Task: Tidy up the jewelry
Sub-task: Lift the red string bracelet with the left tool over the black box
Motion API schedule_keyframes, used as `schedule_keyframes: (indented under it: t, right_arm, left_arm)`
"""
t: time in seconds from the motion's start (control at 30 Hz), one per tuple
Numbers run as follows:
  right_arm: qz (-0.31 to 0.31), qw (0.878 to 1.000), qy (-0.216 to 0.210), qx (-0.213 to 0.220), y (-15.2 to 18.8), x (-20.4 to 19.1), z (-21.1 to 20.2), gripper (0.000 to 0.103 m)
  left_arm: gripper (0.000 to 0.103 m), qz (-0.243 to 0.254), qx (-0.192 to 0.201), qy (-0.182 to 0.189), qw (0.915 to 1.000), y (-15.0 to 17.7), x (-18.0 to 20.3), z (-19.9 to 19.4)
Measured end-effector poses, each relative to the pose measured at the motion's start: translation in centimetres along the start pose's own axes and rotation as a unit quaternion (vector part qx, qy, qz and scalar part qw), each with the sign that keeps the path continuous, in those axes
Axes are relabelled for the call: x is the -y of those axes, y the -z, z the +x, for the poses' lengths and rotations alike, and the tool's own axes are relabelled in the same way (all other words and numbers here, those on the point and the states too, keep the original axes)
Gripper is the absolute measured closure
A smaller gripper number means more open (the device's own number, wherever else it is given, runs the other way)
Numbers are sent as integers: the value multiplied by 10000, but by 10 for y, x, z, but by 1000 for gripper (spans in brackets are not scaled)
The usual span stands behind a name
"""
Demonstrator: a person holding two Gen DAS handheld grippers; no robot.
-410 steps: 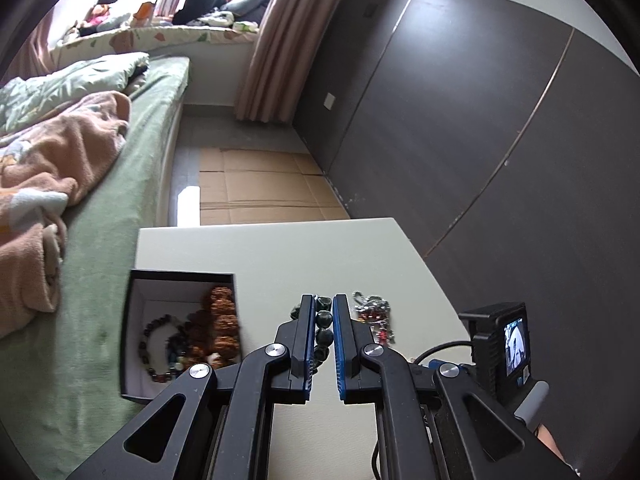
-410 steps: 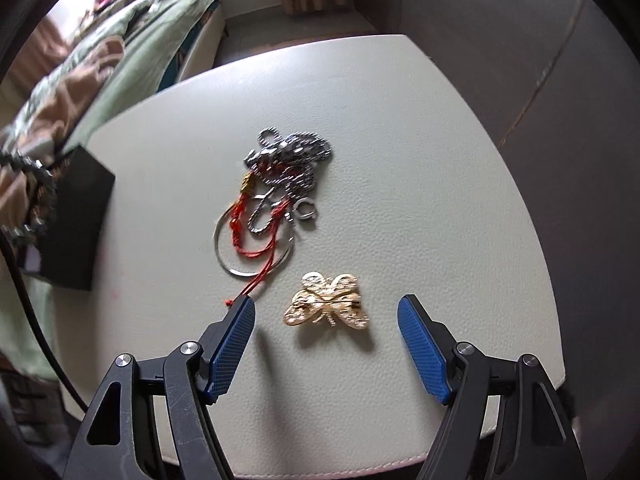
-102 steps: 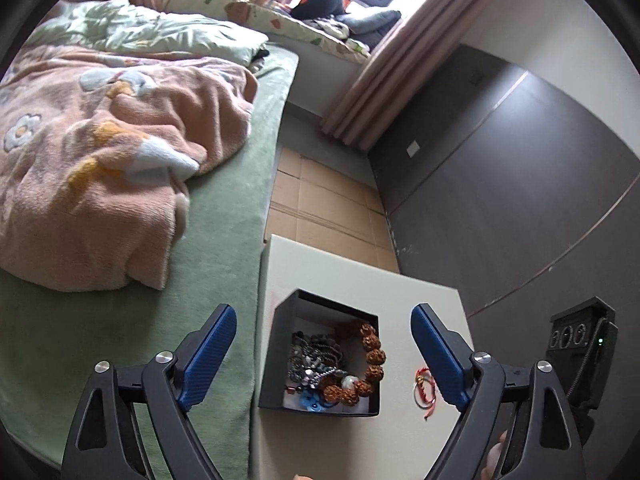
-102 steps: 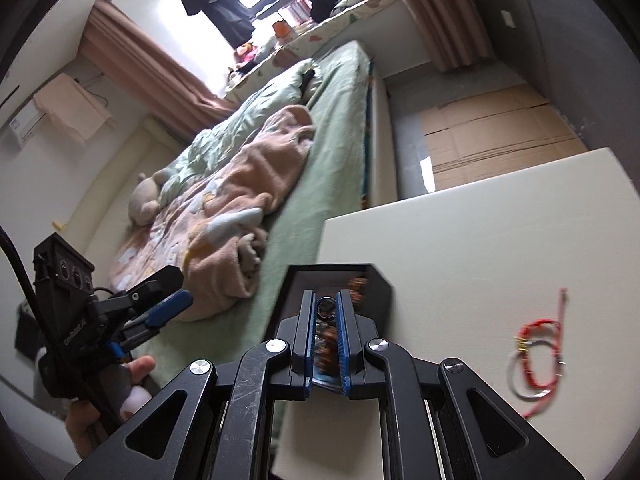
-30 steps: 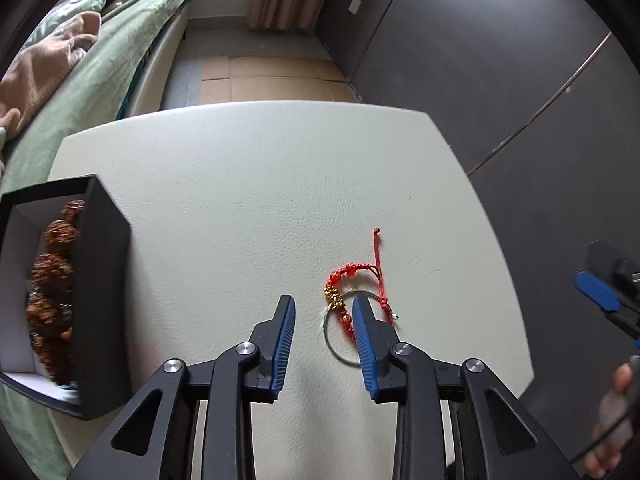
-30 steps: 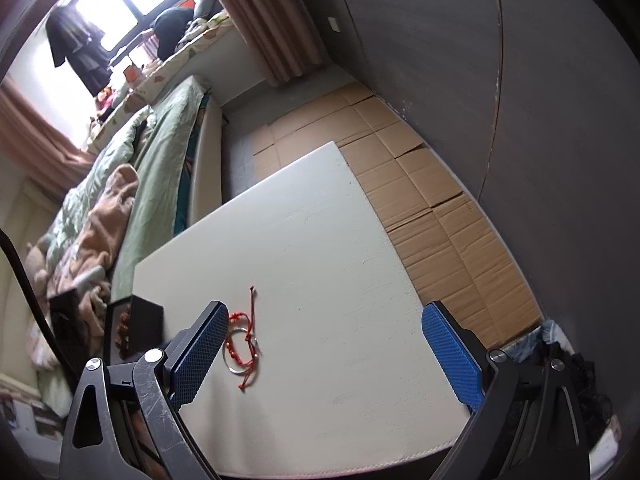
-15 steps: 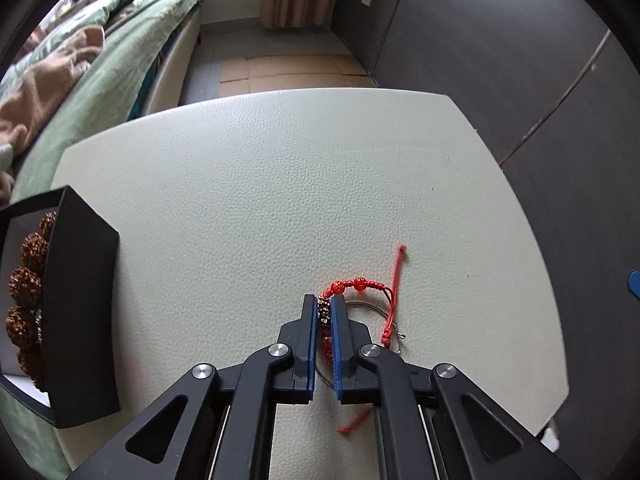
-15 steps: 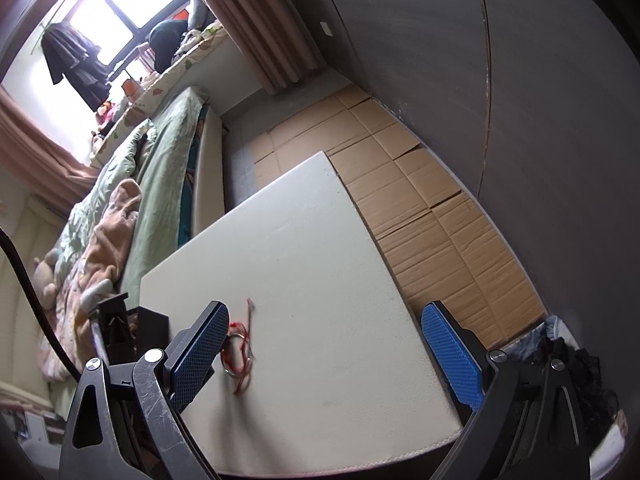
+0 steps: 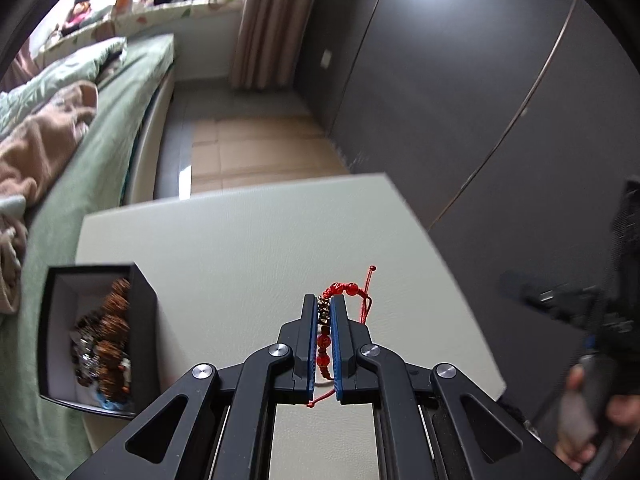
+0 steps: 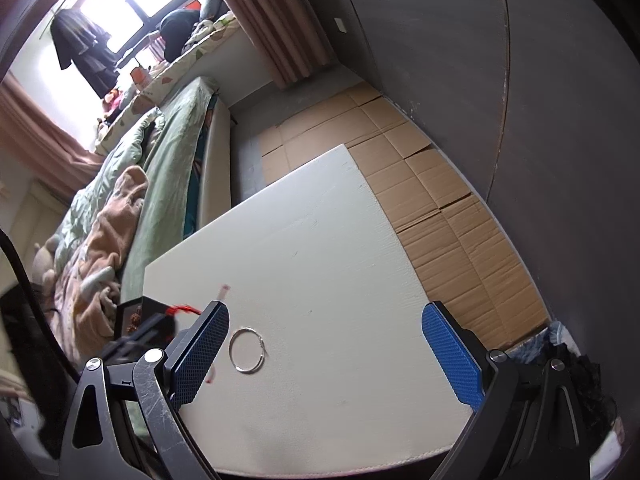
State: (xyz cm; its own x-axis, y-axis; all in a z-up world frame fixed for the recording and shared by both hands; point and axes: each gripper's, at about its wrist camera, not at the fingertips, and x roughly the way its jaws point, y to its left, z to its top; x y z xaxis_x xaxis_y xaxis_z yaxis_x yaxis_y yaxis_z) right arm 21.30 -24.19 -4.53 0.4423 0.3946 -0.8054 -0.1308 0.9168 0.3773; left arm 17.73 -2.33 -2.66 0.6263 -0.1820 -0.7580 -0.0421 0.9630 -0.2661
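Observation:
My left gripper is shut on a red cord bracelet with red and gold beads and holds it lifted above the white table. The black jewelry box, lined white and holding brown bead bracelets and other pieces, stands at the table's left edge. My right gripper is open and empty, held high above the table. Below it a thin silver ring bangle lies on the table. The red bracelet and the box show blurred at the left of the right wrist view.
A bed with green sheet and pink blanket runs along the table's left side. Cardboard sheets cover the floor beyond and right of the table. A dark wall stands to the right. The hand with the other gripper is at right.
My left gripper has lifted the red bracelet off the table and tilted up. The silver ring bangle has stayed on the table. The right gripper has stayed open above.

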Motion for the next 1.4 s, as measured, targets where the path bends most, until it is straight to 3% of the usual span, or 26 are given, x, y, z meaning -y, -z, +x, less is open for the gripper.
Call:
schedule_keyframes:
  t: [0.2, 0.53, 0.63, 0.7, 1.2, 1.4]
  right_arm:
    - [-227, 9994, 214, -140, 8, -12, 12, 5]
    - [-692, 9970, 92, -348, 20, -49, 33, 6]
    - [-901, 9947, 106, -491, 26, -65, 43, 19]
    - [-1000, 9929, 133, -622, 31, -73, 52, 20]
    - [-1697, 9769, 767, -1045, 66, -115, 103, 20]
    - [-2007, 9669, 1220, -995, 75, -124, 116, 20]
  left_arm:
    - [97, -178, 294, 227, 9992, 0, -19, -20]
    - [97, -458, 614, 284, 9967, -3, -58, -57]
    - [97, -549, 671, 324, 9957, -2, -70, -65]
    - [97, -592, 707, 319, 9952, -2, -78, -71]
    - [97, -1027, 938, 269, 9899, 5, -129, -102]
    - [97, -1165, 961, 280, 9881, 4, -143, -107]
